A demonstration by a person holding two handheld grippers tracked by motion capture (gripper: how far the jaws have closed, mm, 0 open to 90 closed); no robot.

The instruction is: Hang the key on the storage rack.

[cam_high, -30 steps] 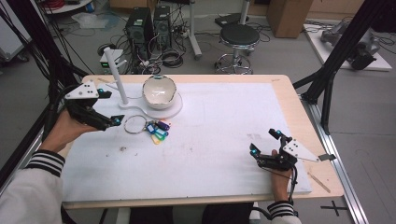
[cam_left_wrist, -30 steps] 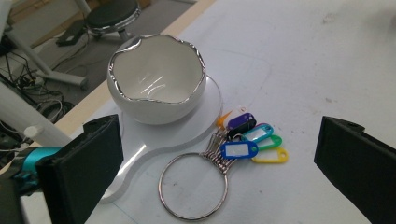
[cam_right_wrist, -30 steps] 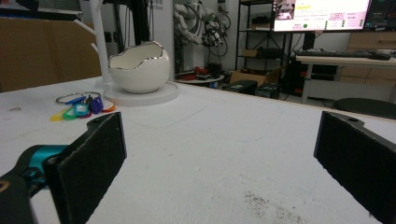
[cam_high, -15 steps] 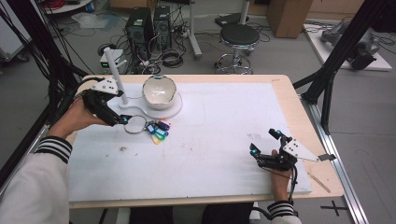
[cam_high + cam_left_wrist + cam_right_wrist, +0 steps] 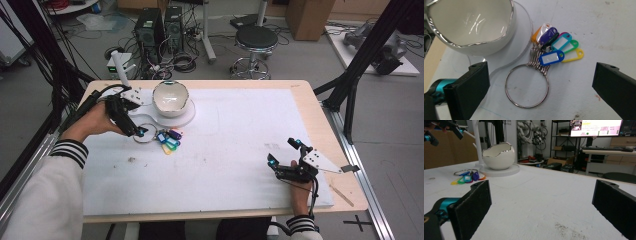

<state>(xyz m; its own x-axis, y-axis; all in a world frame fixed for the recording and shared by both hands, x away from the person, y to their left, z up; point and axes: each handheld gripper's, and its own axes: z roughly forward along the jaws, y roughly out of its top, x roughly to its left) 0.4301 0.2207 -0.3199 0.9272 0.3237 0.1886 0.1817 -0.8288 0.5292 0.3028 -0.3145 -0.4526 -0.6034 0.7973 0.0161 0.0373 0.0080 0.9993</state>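
High view. The left gripper [image 5: 139, 131] has swung in from the table's 9 o'clock edge over the last second and now hangs directly above the key ring [image 5: 145, 134], which lies flat on the white mat [image 5: 225, 150] at 7 o'clock of the bowl [image 5: 170, 98]. The coloured tags [image 5: 169, 140] fan out from the ring toward 3 o'clock. The right gripper [image 5: 285, 157] sits at the mat's 5 o'clock corner, unmoved throughout, well apart from the ring.

Left gripper view. The jaws stand wide apart and hold nothing; the ring [image 5: 526, 86] lies between them on the mat, nearer the left jaw, with the tags [image 5: 556, 45] at its 1 o'clock and the bowl [image 5: 471, 25] on its round base [image 5: 520, 42] at 11 o'clock. The approach appears complete: the gripper is probably lined up to descend and close on the ring's wire.

Right gripper view. The jaws are spread wide and empty, resting low over the mat. The bowl [image 5: 499, 155], ring and tags [image 5: 467, 178] appear far off at 10 o'clock, with the left gripper [image 5: 444, 130] above them.
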